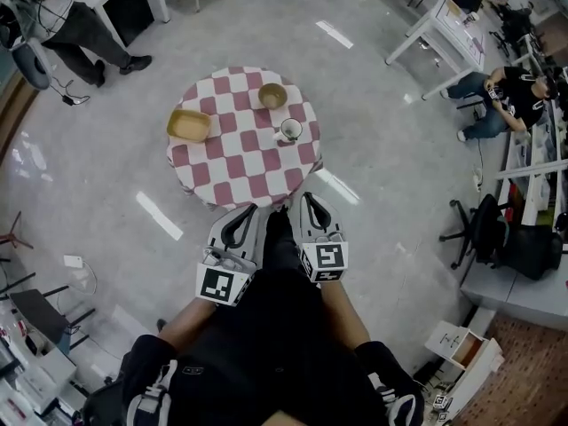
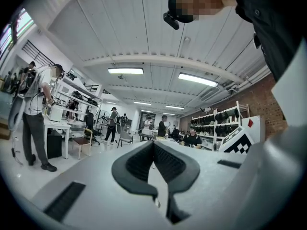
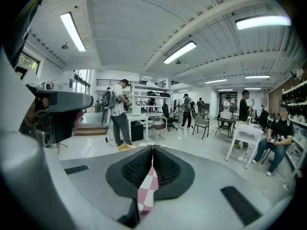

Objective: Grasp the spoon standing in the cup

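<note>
A white cup [image 1: 289, 130] stands at the right side of the round table [image 1: 244, 162], which has a pink and white checked cloth. The spoon in the cup is too small to make out here. My left gripper [image 1: 244, 210] and right gripper [image 1: 306, 199] are side by side close to my body, pointing at the table's near edge, well short of the cup. Both are shut with nothing between the jaws. In the left gripper view the left gripper [image 2: 153, 145] points out into the room. In the right gripper view a strip of checked cloth [image 3: 147, 188] shows under the right gripper [image 3: 152, 148].
On the table also sit a yellow tray [image 1: 189, 126] at the left and a tan bowl [image 1: 272, 96] at the back. A person [image 1: 80, 25] stands at the far left, another person [image 1: 510, 96] sits at the right near a white desk [image 1: 444, 34]. An office chair [image 1: 484, 224] stands to the right.
</note>
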The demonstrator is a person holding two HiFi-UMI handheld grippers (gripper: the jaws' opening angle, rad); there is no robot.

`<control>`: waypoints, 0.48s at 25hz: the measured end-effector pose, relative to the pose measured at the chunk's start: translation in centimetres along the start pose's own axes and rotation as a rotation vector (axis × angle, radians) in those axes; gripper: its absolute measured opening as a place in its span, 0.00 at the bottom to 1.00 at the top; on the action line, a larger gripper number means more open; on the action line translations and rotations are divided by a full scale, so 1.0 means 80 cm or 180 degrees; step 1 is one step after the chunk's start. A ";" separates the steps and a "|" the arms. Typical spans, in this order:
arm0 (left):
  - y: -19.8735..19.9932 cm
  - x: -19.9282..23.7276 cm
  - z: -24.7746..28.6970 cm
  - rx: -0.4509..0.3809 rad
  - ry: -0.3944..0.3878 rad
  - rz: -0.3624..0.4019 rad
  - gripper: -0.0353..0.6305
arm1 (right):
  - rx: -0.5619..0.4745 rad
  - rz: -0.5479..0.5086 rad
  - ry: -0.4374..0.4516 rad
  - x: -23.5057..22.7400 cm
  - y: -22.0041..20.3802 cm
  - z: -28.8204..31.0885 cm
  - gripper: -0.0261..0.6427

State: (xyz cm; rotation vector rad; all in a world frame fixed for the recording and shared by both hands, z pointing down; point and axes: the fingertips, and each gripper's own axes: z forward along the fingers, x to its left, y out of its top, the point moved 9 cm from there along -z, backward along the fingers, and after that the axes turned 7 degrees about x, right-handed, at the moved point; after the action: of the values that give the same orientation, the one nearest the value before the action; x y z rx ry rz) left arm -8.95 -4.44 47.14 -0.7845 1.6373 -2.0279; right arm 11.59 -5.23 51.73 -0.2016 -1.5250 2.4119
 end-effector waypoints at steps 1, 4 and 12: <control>0.002 0.003 0.013 0.0022 0.0010 0.0008 0.07 | 0.0053 -0.0043 0.0022 -0.010 0.000 0.014 0.08; 0.005 0.012 0.053 0.0100 0.0074 0.0014 0.07 | 0.0263 -0.0187 0.0128 -0.039 -0.003 0.059 0.08; 0.026 0.044 0.155 0.0237 0.0333 0.0034 0.07 | 0.0936 -0.0762 0.0434 -0.103 -0.016 0.183 0.08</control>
State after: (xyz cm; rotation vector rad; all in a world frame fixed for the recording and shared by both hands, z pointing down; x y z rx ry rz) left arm -3.53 -16.29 47.52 -0.6525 1.6074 -2.1419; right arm 15.77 -19.91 58.95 -0.1115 -1.0555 2.3396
